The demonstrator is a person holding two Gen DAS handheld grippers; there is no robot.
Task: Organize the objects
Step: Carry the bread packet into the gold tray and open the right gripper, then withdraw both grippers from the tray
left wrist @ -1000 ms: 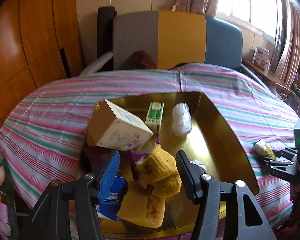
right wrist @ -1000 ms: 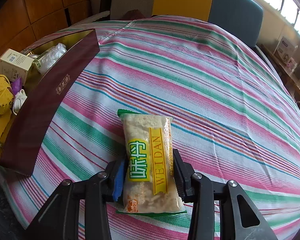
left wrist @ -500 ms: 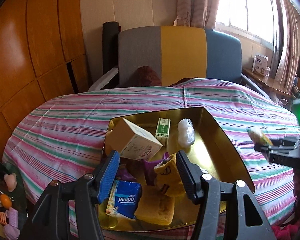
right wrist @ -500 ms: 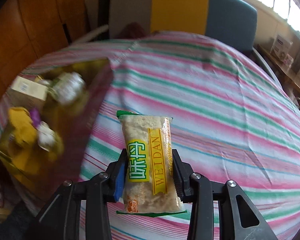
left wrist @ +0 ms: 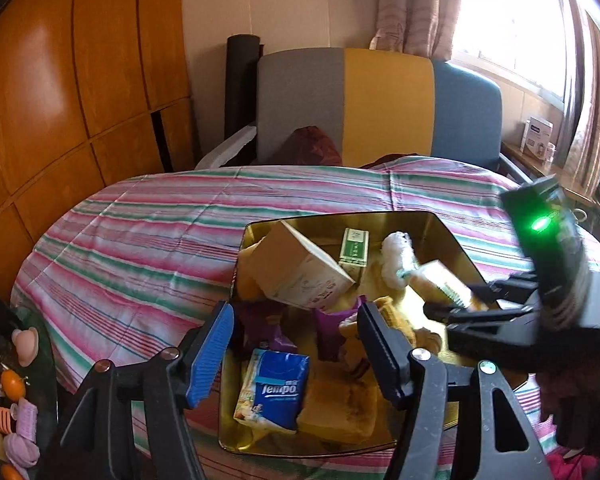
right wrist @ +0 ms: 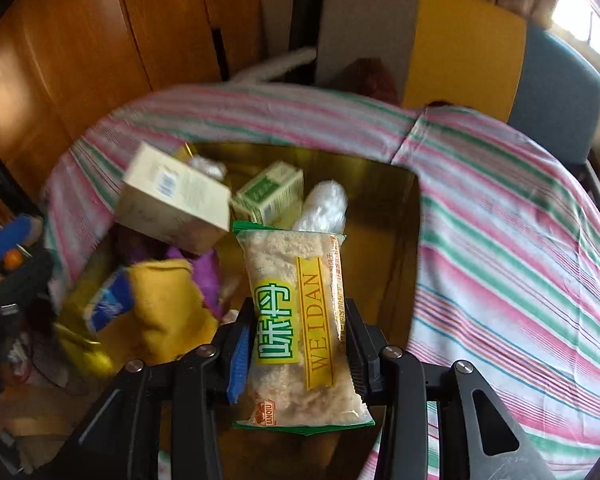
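Observation:
A gold tray [left wrist: 444, 224] on the striped table holds a cream box [left wrist: 300, 268], a small green box [left wrist: 354, 246], a white wrapped bundle [left wrist: 396, 256], a blue Tempo tissue pack [left wrist: 274, 388], a yellow cloth [left wrist: 340, 408] and purple items. My left gripper [left wrist: 296, 348] is open and empty above the tray's near end. My right gripper [right wrist: 296, 340] is shut on a Weidan snack packet [right wrist: 296, 320] and holds it above the tray [right wrist: 414, 200]. In the left wrist view the right gripper [left wrist: 460, 300] comes in from the right with the packet [left wrist: 440, 280].
A grey, yellow and blue chair [left wrist: 380, 104] stands behind the table. Wooden panels [left wrist: 60, 80] line the left wall. A side surface at the lower left carries small toys [left wrist: 16, 400]. Striped tablecloth [right wrist: 520, 240] spreads to the right of the tray.
My right gripper has lifted the snack packet off the tablecloth and carried it left over the tray. My left gripper has pulled back and up, still open.

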